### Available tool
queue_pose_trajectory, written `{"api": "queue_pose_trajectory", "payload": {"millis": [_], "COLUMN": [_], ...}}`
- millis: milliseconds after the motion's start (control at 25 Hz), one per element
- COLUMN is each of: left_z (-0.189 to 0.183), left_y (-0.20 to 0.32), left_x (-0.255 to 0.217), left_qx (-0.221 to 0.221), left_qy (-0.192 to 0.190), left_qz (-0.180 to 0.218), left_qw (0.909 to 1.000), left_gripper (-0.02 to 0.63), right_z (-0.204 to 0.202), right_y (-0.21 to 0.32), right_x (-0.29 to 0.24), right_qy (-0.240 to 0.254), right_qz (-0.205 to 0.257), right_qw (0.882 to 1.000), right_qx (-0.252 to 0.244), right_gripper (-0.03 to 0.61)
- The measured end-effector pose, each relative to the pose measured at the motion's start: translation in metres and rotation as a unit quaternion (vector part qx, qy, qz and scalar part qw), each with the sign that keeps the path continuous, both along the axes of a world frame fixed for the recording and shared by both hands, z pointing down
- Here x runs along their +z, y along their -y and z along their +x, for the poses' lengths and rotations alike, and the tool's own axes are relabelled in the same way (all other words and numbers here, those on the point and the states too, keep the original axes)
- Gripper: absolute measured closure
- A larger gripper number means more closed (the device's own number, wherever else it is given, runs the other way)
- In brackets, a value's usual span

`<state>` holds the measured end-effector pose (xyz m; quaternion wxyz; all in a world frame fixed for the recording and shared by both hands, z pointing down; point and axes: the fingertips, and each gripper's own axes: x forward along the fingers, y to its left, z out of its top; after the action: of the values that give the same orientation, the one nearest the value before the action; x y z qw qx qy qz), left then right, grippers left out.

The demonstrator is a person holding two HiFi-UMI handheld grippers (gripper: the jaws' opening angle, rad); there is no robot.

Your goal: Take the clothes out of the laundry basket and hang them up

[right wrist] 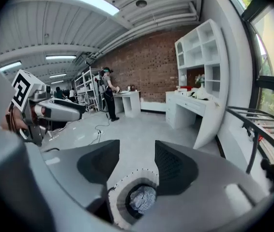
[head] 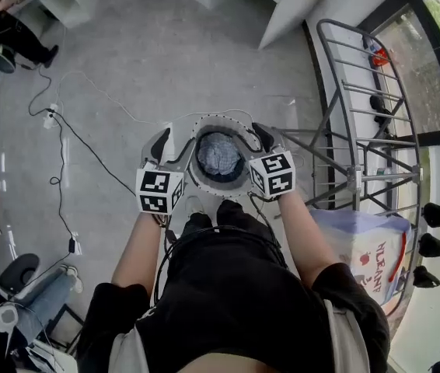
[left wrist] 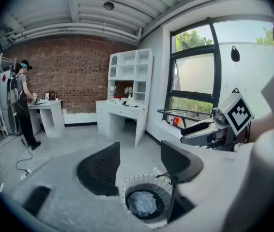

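Note:
A round white laundry basket [head: 218,188] stands on the floor in front of my feet, with a crumpled blue-grey garment [head: 218,155] at its bottom. My left gripper [head: 172,148] hovers over the basket's left rim, open and holding nothing. At the right rim my right gripper [head: 255,142] is open and empty as well. In the left gripper view the basket [left wrist: 144,183] and the garment [left wrist: 143,203] lie below the spread jaws of the left gripper [left wrist: 139,166]. The right gripper view shows the same garment [right wrist: 142,198] under the right gripper [right wrist: 137,166].
A grey metal drying rack [head: 360,130] stands to the right of the basket, next to the window. A white printed bag [head: 368,247] sits at my right foot. Cables [head: 72,130] trail over the floor on the left. A person [left wrist: 23,105] stands at a far desk.

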<state>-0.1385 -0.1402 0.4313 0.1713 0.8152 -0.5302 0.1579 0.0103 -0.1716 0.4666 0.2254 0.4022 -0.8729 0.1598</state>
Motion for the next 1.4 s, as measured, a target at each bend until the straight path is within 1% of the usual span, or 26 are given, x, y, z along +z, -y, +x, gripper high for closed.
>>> {"api": "queue_pose_trajectory", "payload": {"millis": [120, 280, 480, 600, 720, 840, 1000, 1160, 1240, 1400], "left_z": [-0.003, -0.005, 0.003, 0.004, 0.001, -0.005, -0.020, -0.038, -0.044, -0.050], "left_y": [-0.004, -0.014, -0.017, -0.017, -0.015, -0.014, -0.015, -0.024, -0.028, -0.038], "left_x": [0.045, 0.106, 0.187, 0.237, 0.281, 0.320, 0.370, 0.418, 0.438, 0.467], "left_qx": [-0.006, -0.017, -0.017, -0.028, -0.044, -0.050, -0.055, -0.074, -0.080, -0.080], "left_qy": [0.005, 0.000, 0.002, -0.007, -0.018, -0.027, -0.025, -0.034, -0.037, -0.041], "left_qz": [-0.043, -0.100, -0.145, -0.171, -0.194, -0.207, -0.220, -0.236, -0.239, -0.248], "left_qw": [0.9990, 0.9949, 0.9893, 0.9848, 0.9797, 0.9768, 0.9736, 0.9684, 0.9670, 0.9645], "left_gripper": [0.354, 0.362, 0.368, 0.373, 0.374, 0.377, 0.377, 0.378, 0.382, 0.383], "right_z": [-0.003, -0.009, -0.011, -0.014, -0.019, -0.021, -0.027, -0.035, -0.040, -0.050], "right_y": [0.000, 0.000, 0.007, 0.006, -0.005, -0.017, -0.023, -0.032, -0.033, -0.038], "right_x": [0.049, 0.117, 0.220, 0.289, 0.356, 0.424, 0.507, 0.595, 0.633, 0.693], "right_qy": [-0.015, -0.037, -0.071, -0.085, -0.107, -0.149, -0.190, -0.221, -0.233, -0.252], "right_qz": [-0.039, -0.089, -0.136, -0.171, -0.207, -0.232, -0.247, -0.261, -0.263, -0.265], "right_qw": [0.999, 0.995, 0.986, 0.979, 0.967, 0.952, 0.933, 0.915, 0.909, 0.899], "right_qx": [-0.009, -0.030, -0.060, -0.073, -0.102, -0.135, -0.178, -0.213, -0.223, -0.240], "right_gripper": [0.348, 0.348, 0.348, 0.348, 0.348, 0.351, 0.358, 0.367, 0.371, 0.379]}}
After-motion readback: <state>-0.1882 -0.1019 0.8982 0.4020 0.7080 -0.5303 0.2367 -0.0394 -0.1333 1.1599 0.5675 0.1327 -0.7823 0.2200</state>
